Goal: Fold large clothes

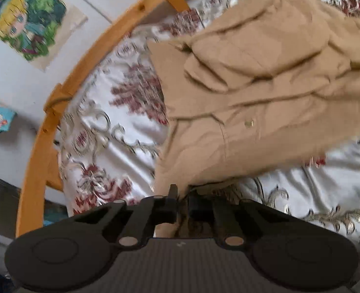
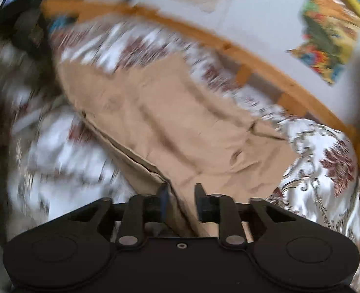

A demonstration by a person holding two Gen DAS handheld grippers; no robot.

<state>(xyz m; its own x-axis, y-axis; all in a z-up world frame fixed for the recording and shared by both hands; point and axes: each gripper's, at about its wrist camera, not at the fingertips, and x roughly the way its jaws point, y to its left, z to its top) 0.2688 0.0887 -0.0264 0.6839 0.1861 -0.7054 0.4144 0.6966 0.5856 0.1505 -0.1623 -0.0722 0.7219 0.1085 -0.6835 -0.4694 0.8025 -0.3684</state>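
The left tongs (image 1: 181, 199) are clenched on the near hem of the tan garment (image 1: 260, 73), which spreads ahead over the bed (image 1: 94, 127). The right tongs (image 2: 181, 195) stand released astride its edge; the wooden rail (image 2: 253, 61) lies beyond.

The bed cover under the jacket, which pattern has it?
White bed cover with dark-red flowers, grey scrolls; left wrist view.

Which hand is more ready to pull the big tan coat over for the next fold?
Probably the left. Its tool is shut on the edge of the tan coat, so it can pull right away. The right tool stands open with cloth between its fingers, not pinched.
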